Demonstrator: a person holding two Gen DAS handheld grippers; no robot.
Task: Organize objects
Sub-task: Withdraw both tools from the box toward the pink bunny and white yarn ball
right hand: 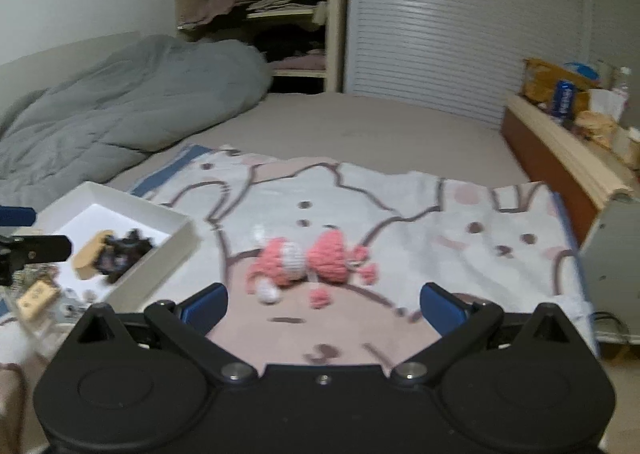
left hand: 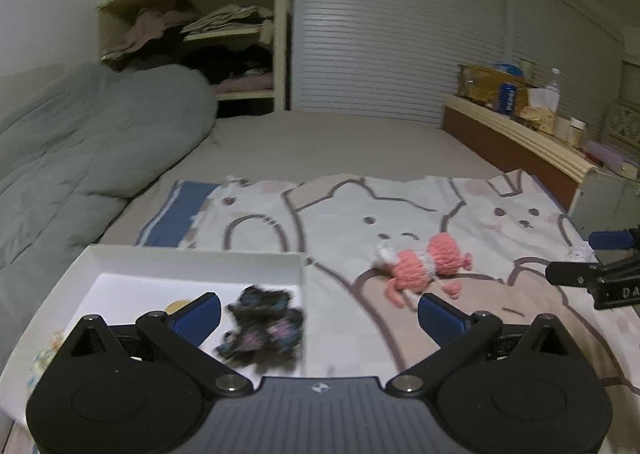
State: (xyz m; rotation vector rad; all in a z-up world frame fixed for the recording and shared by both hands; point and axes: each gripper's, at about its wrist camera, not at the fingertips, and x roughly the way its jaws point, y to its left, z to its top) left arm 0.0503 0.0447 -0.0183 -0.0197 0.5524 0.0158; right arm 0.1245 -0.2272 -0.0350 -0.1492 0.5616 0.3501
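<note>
A pink and white crocheted toy (left hand: 424,264) lies on the cat-print cloth (left hand: 340,221) on the bed; it also shows in the right wrist view (right hand: 312,260). A dark multicoloured knitted item (left hand: 262,328) lies in the white box (left hand: 192,258), also seen in the right wrist view (right hand: 122,254) beside a tan piece (right hand: 92,254). My left gripper (left hand: 318,314) is open and empty, over the box's right edge. My right gripper (right hand: 322,304) is open and empty, just short of the pink toy. The right gripper's fingers (left hand: 592,266) show at the right edge of the left view.
A grey duvet (left hand: 80,157) is heaped on the left. An open shelf with clothes (left hand: 208,49) stands behind. A wooden headboard ledge (left hand: 520,125) with jars and bottles runs along the right. A small tan tile (right hand: 36,300) lies left of the box.
</note>
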